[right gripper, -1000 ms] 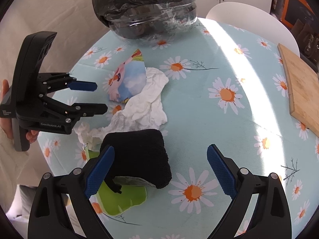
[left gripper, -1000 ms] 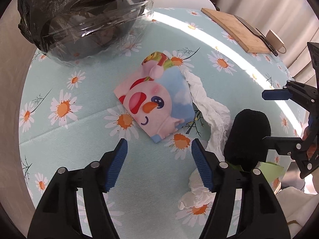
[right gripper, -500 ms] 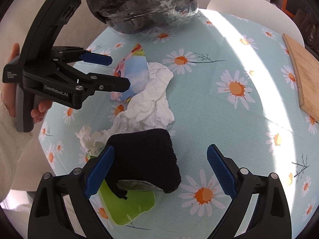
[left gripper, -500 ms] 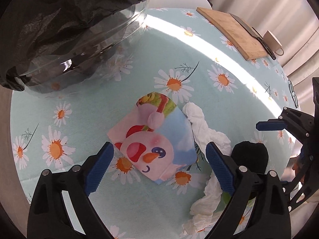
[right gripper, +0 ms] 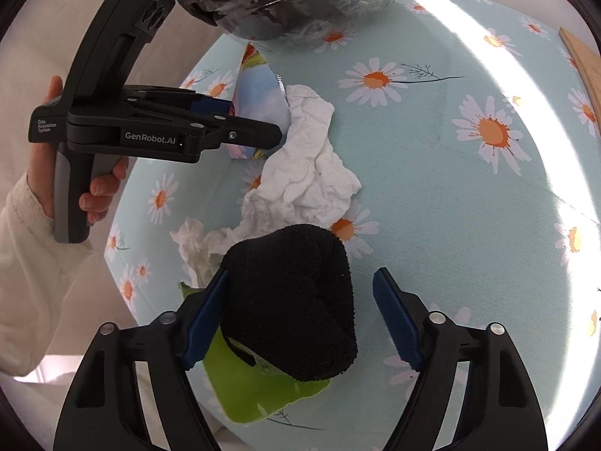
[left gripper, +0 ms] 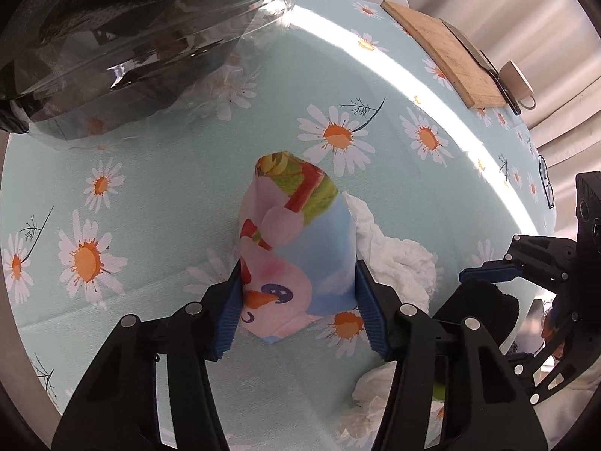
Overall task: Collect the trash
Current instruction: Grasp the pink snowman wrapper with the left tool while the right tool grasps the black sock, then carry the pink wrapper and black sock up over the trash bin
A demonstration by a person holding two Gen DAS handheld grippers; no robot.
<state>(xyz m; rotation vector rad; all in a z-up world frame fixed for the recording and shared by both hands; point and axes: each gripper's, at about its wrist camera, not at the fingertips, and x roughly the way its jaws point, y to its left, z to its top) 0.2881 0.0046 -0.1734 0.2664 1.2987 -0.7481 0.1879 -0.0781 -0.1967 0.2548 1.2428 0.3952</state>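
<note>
Left gripper [left gripper: 298, 304] clenched on cartoon wrapper [left gripper: 296, 248], frame centre. Right gripper [right gripper: 300, 319] spread wide around black cloth [right gripper: 293, 300], lower centre.

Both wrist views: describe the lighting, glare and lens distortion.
Left wrist view: a bright sun stripe crosses the daisy-print tablecloth; glare streaks the clear bin lined with a black bag; fisheye bends the wooden cutting board.
Right wrist view: sunlight washes out the cloth's right side; the fluffy black cloth shows little texture; the frame corners are dark.
</note>
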